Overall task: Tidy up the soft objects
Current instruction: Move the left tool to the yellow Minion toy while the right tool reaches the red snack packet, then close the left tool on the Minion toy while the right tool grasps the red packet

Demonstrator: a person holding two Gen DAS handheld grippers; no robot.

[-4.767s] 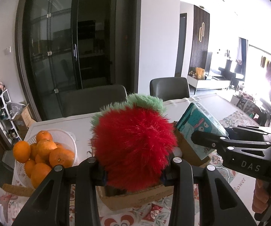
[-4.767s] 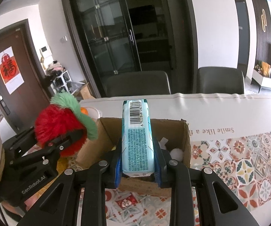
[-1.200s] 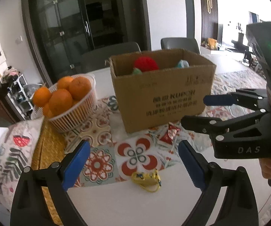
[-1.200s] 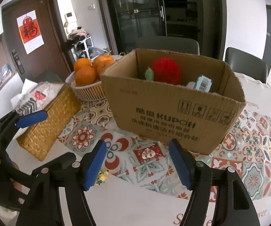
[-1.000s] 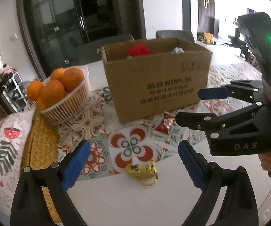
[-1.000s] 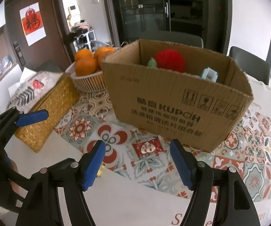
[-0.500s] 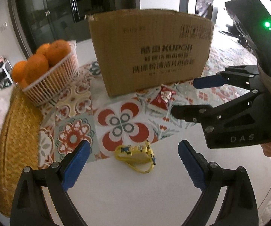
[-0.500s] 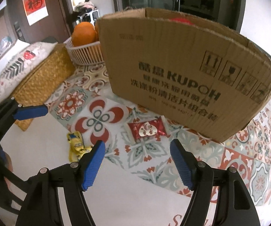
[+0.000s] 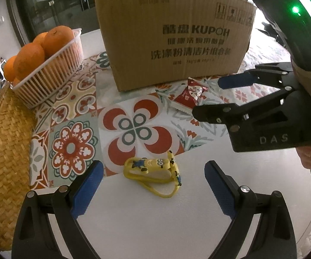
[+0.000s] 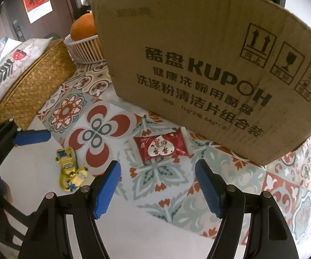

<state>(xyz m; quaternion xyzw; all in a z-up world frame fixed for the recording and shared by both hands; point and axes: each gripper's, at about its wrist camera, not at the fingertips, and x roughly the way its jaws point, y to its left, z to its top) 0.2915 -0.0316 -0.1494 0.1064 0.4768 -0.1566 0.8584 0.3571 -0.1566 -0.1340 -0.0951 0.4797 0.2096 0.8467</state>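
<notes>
**Both grippers spread wide above two small items in front of the box**

In the left wrist view, the left gripper [image 9: 151, 185] fills the lower part of the frame with its blue-padded fingers [image 9: 86, 188] set wide apart and holding nothing. Between them, just above lower centre, lies the small yellow soft toy with cartoon figures and a thin yellow loop [image 9: 154, 170], on the white part of the bench [image 9: 155, 220] at the edge of the patterned tile-print cloth [image 9: 73, 149]. The right gripper [image 9: 216, 96] reaches in from the right edge, its fingers also apart, its tips just beside the red sealed snack packet [image 9: 191, 93].

In the right wrist view, the right gripper [image 10: 157, 180] sits at the bottom of the frame, jaws wide and empty. The red packet with a white heart label [image 10: 162, 147] lies at centre, just above the gap between the fingers and close to the foot of the brown cardboard box printed KUPOH [image 10: 198, 54], which takes up the upper right. The yellow toy [image 10: 69, 168] lies at lower left, near the left gripper's blue pad [image 10: 32, 139].

At the upper left of both views stand a white slatted basket of oranges [image 9: 47, 73] and a woven straw box [image 10: 32, 84].
</notes>
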